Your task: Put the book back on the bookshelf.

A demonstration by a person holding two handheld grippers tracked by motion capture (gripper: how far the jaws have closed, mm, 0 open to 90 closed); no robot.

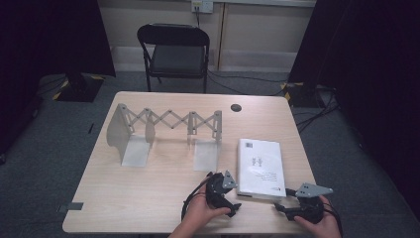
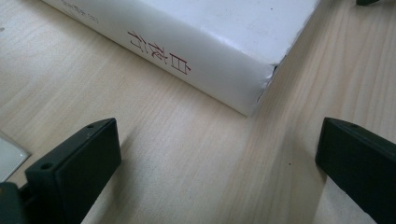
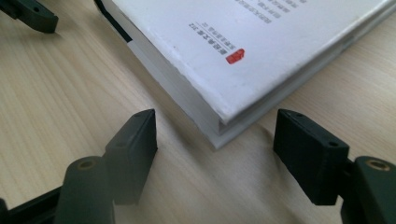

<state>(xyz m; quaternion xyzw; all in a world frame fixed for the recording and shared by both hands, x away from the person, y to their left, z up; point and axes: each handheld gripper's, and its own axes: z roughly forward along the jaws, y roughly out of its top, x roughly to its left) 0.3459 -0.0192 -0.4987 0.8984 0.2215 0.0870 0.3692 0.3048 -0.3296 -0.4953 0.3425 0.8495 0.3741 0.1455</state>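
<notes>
Currently I have both grippers low at the near edge of the table (image 1: 148,198), one on each side of the book's (image 1: 260,166) near end. The book lies flat, cover up, right of centre, with its spine toward my left gripper (image 1: 225,201).

Left gripper: the jaws stand wide apart and hold nothing. In the left gripper view the book's near spine corner (image 2: 254,100) sits ahead of the jaws, between their lines but beyond the tips, not touching either. Red characters run along the spine. That corner looks slightly scuffed.

Right gripper (image 1: 289,210): the jaws are parted and grasp nothing. In the right gripper view the book's other near corner (image 3: 224,123) points into the gap between the two jaws, just short of the pads. Neither pad touches the cover or the page block. A small red mark and lines of print show on the cover near that corner. The left gripper's jaw tip shows at the top left of this view, beyond the book.

A hand grips each tool from below in the high view. Both grey plates face up.

Farther back on the left half of the table stands an extending metal rack (image 1: 166,134), with upright plates joined by a scissor lattice. It is well apart from the book. A black chair (image 1: 174,52) stands beyond the far edge of the table.
</notes>
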